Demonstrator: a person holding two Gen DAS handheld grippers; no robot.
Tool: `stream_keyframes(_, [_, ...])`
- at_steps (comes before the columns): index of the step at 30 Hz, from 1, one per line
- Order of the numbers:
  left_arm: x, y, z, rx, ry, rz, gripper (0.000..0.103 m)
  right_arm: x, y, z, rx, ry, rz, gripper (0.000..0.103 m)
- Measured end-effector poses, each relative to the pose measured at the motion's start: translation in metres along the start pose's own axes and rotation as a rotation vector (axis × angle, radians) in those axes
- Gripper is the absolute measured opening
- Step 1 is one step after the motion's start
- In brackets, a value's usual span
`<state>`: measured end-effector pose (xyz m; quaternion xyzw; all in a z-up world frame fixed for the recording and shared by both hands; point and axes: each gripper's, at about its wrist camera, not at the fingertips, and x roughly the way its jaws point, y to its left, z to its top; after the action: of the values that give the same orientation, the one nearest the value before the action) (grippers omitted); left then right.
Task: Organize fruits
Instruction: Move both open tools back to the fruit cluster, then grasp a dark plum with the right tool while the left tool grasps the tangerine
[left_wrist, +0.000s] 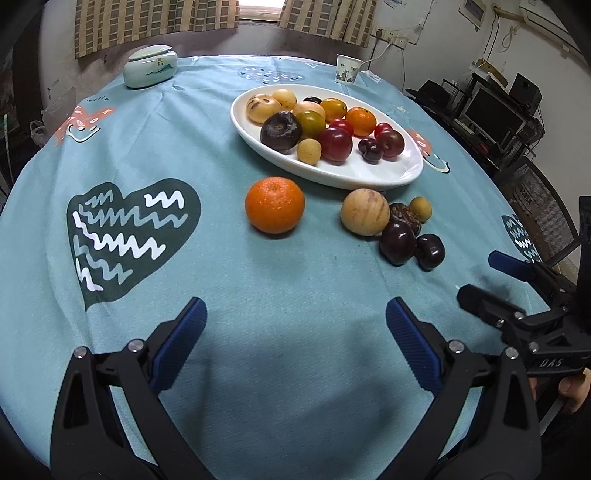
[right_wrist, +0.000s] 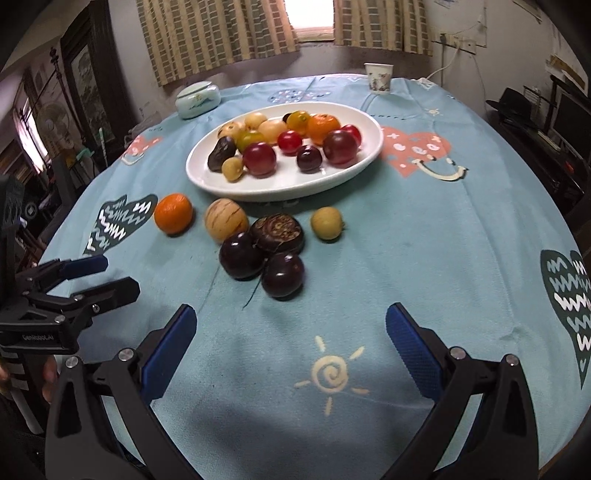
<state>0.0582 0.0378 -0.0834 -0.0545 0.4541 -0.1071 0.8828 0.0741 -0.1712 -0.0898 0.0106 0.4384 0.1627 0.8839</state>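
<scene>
A white oval plate (left_wrist: 369, 173) (right_wrist: 207, 181) holds several fruits: red, orange, yellow and dark ones. On the cloth in front of it lie an orange (left_wrist: 275, 205) (right_wrist: 173, 214), a tan striped round fruit (left_wrist: 365, 217) (right_wrist: 226, 220), a brown wrinkled fruit (right_wrist: 277, 229), two dark plums (left_wrist: 398, 243) (right_wrist: 242, 255) (right_wrist: 283, 275) and a small yellow fruit (left_wrist: 421, 209) (right_wrist: 326, 223). My left gripper (left_wrist: 295, 321) is open and empty, a short way back from the orange. My right gripper (right_wrist: 291, 325) (left_wrist: 480, 275) is open and empty, just short of the plums.
A round table under a teal patterned cloth (left_wrist: 184, 147) carries a pale green lidded jar (left_wrist: 150, 66) (right_wrist: 198, 99) and a paper cup (left_wrist: 347, 69) (right_wrist: 378, 78) at the far edge. Shelves with a monitor (left_wrist: 491, 114) and a mesh chair (left_wrist: 535, 195) stand to the right.
</scene>
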Motion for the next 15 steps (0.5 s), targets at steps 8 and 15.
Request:
stream_keyframes(8, [-0.003, 0.012, -0.002, -0.035, 0.002, -0.016, 0.099, 0.036, 0.003, 0.014, -0.036, 0.042, 0.011, 0.048])
stream_keyframes(15, [0.002, -0.012, 0.003, 0.019, 0.015, -0.03, 0.099, 0.015, -0.011, 0.01, 0.003, -0.014, 0.006, 0.031])
